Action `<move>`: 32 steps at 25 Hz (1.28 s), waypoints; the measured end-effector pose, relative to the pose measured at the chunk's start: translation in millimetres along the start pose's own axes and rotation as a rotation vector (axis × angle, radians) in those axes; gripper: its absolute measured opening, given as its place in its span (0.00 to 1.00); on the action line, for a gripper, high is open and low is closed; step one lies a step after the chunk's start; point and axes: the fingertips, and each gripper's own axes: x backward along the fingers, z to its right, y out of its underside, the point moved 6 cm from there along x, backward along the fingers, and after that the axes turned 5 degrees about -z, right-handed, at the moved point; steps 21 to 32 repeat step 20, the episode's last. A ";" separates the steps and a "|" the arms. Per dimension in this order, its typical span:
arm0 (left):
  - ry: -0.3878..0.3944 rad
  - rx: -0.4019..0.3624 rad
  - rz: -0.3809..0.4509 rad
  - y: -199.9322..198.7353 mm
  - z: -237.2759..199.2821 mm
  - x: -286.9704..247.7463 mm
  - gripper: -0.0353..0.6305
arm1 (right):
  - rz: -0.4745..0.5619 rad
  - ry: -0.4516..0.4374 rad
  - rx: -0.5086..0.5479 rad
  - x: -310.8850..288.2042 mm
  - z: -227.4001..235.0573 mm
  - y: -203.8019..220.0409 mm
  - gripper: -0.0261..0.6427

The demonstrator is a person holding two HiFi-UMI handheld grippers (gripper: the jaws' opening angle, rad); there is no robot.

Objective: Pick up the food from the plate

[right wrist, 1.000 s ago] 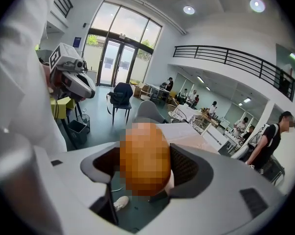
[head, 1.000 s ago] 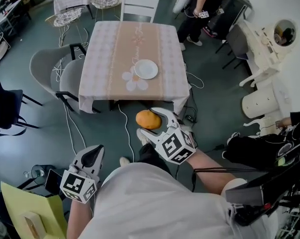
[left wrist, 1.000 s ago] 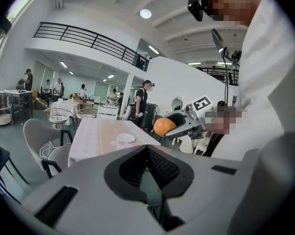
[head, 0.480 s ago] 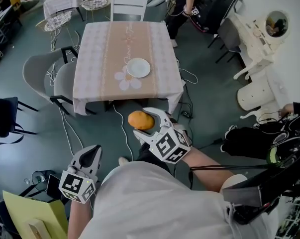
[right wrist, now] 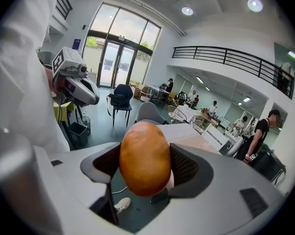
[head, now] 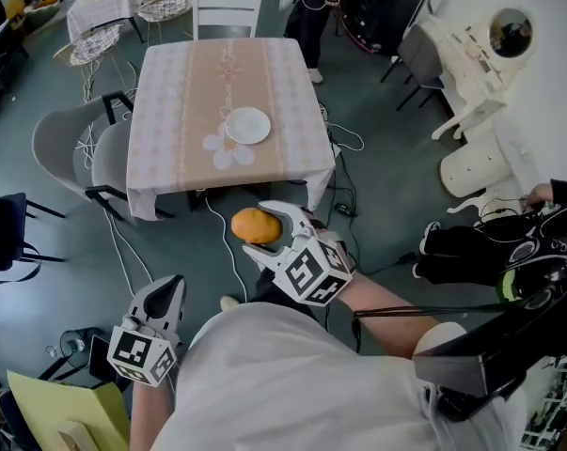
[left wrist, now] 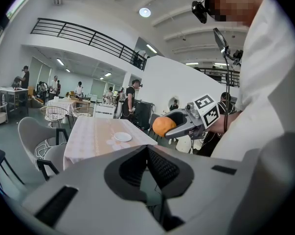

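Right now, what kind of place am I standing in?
Probably a big open hall staged as a café: a cloth-covered dining table with a white plate, a railed mezzanine overhead, and cables trailing over the floor.

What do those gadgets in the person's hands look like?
The left gripper and right gripper are pale grey plastic shells with dark ribbed pads. Each carries a white cube printed with black square markers. A black cable runs from the right one. The person wears a white top.
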 end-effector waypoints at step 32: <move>0.024 -0.009 -0.028 -10.9 -11.5 -27.9 0.07 | 0.001 0.016 -0.031 -9.8 27.5 9.0 0.52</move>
